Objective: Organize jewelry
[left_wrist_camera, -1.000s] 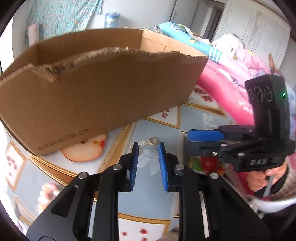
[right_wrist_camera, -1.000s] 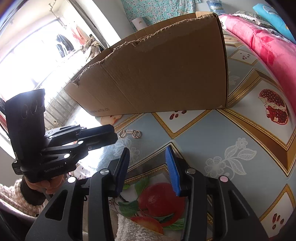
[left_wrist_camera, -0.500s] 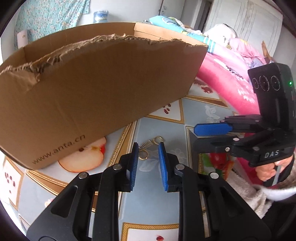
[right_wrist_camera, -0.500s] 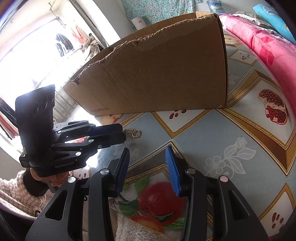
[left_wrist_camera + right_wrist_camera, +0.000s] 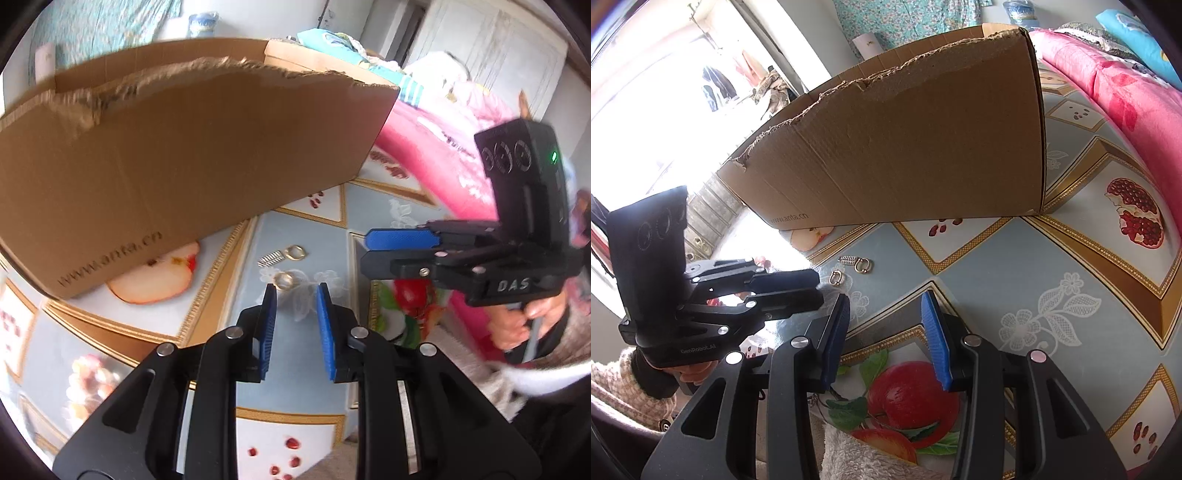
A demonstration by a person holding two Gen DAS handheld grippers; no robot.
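Left gripper point(image 5: 295, 291), jaws slightly apart and empty, hovers beside a gold ring point(image 5: 284, 279) on the table point(image 5: 295, 369). Right gripper point(image 5: 884, 302) gapes empty. Box point(image 5: 184, 155) walls the far side.

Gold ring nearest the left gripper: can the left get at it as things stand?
Probably yes. The near gold ring lies flat on the tablecloth just ahead of the open left gripper, nothing between them. The cardboard box and right gripper sit off to the sides.
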